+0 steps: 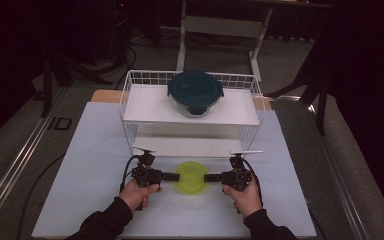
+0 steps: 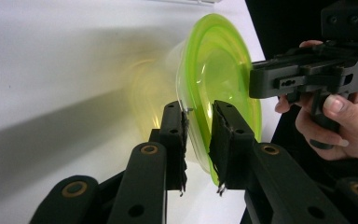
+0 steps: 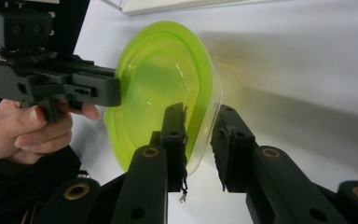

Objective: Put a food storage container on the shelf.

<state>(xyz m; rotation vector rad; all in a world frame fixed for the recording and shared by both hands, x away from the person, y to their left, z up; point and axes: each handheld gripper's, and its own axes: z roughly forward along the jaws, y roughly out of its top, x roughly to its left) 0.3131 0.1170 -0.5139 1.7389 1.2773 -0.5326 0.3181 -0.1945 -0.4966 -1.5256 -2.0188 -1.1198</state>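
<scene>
Both tongs, left [image 1: 172, 176] and right [image 1: 210, 177], clamp the green lidded container [image 1: 192, 177], hiding its rim edges.

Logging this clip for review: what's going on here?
A person holds the left gripper and right gripper at opposite edges of a lime-green lidded container on the white table. Each gripper's fingers straddle its rim, and those of the left press it. A glass container with a dark teal lid sits on the wire rack.
</scene>
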